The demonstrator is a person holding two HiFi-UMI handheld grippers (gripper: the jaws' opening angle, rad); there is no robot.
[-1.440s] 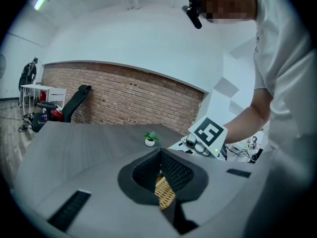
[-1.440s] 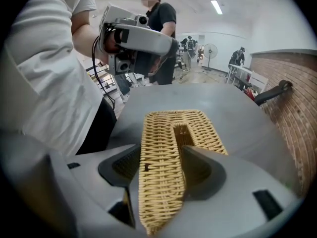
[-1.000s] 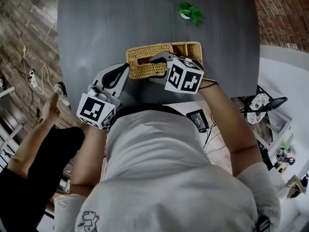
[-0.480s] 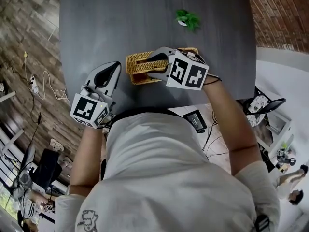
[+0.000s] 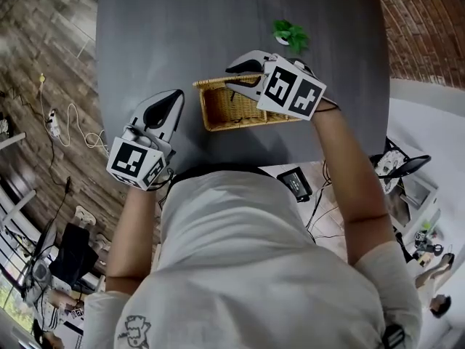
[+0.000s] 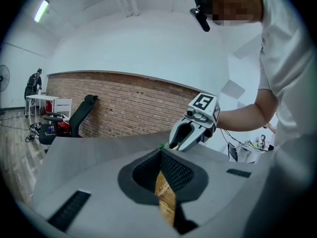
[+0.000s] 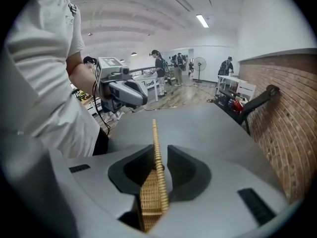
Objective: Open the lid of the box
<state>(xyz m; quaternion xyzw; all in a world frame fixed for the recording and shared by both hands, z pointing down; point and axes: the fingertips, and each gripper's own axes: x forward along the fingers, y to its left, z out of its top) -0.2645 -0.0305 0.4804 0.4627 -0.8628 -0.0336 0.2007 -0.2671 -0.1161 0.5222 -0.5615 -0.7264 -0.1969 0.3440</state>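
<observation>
A wicker box (image 5: 243,111) sits near the front edge of the dark grey table (image 5: 182,35), and its inside shows. Its wicker lid (image 5: 218,83) is tipped up along the far side. My right gripper (image 5: 236,75) reaches over the box from the right, its jaws closing with the lid's edge between them. In the right gripper view the lid (image 7: 154,182) stands edge-on in my right gripper (image 7: 157,150), against one pad with a sliver of gap at the other. My left gripper (image 5: 174,100) hangs left of the box, apart from it, its jaws together; in the left gripper view (image 6: 161,155) it holds nothing.
A small green plant (image 5: 290,33) in a white pot stands behind the box at the right. A brick wall runs along the table's right side. Cables (image 5: 65,118) lie on the wooden floor to the left, and a black device (image 5: 298,180) on the floor by the table's front edge.
My right gripper rose and moved back with the lid's edge, tipping the lid up and baring the box's inside. The left gripper stayed left of the box.
</observation>
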